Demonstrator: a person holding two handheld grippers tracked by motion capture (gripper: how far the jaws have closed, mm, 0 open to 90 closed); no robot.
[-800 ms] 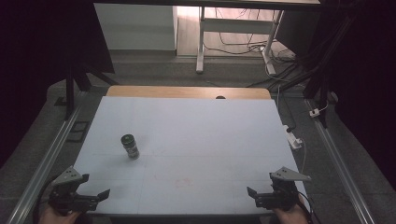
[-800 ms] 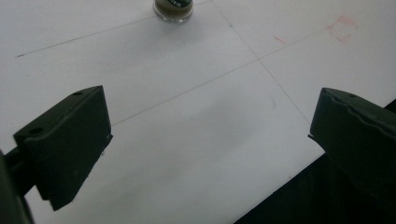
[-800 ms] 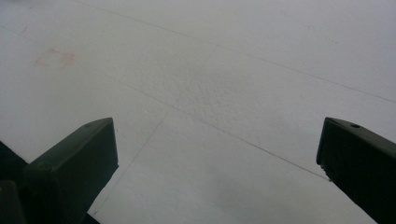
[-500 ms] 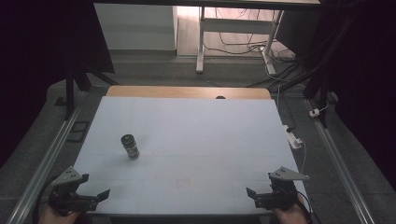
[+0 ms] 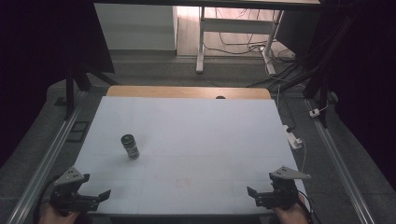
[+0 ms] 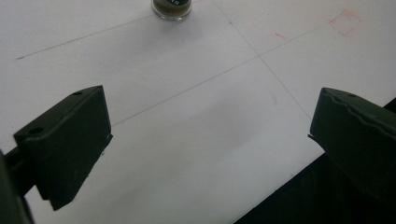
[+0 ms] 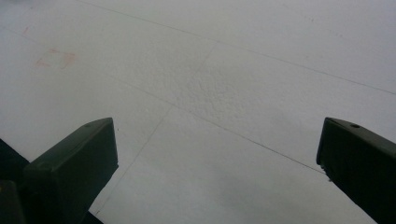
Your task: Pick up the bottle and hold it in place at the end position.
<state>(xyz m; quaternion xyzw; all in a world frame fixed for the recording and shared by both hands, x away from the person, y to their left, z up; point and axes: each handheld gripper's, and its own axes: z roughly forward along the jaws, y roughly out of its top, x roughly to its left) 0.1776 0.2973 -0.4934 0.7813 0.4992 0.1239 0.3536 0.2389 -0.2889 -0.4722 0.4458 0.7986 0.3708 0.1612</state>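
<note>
- The small jar (image 5: 130, 145) with dark lid stands upright on the white table (image 5: 196, 135), left of the middle.
- Your left gripper (image 5: 93, 198) is near the jar, jaws spread, empty.
- Your right gripper (image 5: 254, 196) is well apart from the jar, jaws spread, empty.

Jar (image 6: 171, 8) top cut off (left gripper view); label unreadable
</note>
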